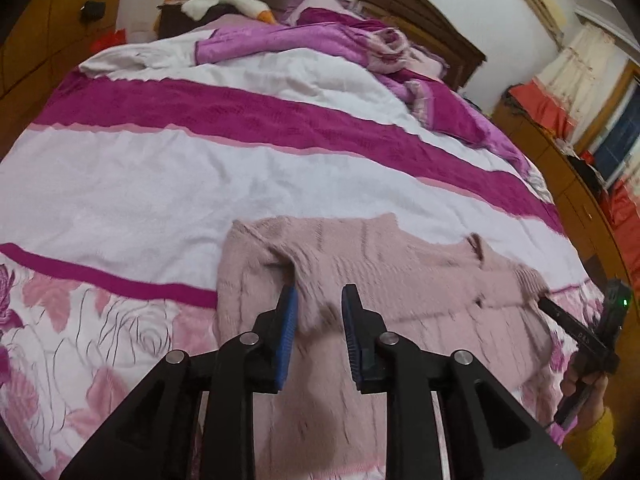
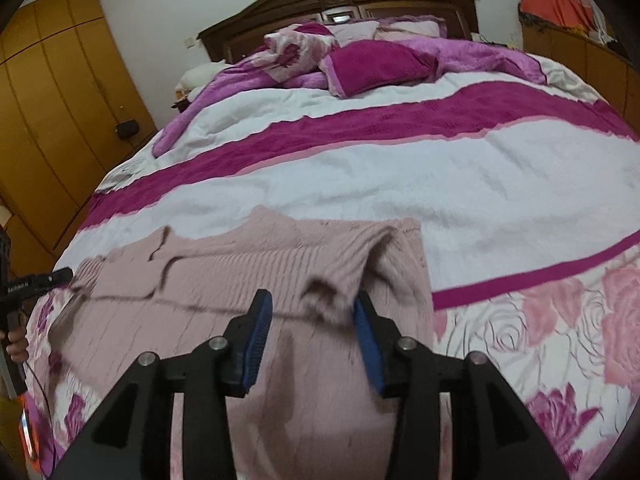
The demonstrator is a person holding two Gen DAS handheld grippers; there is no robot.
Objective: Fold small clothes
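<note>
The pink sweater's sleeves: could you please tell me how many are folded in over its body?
1. On the pink sweater, the left sleeve is folded over the body by the left gripper; the right sleeve lies stretched sideways toward the right gripper.

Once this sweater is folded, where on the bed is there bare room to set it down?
The wide white band between the pink sweater and the magenta stripe lies bare. The rose-print patch right of the sweater is bare too. The head of the bed is crowded with a rumpled purple blanket and pillows.
</note>
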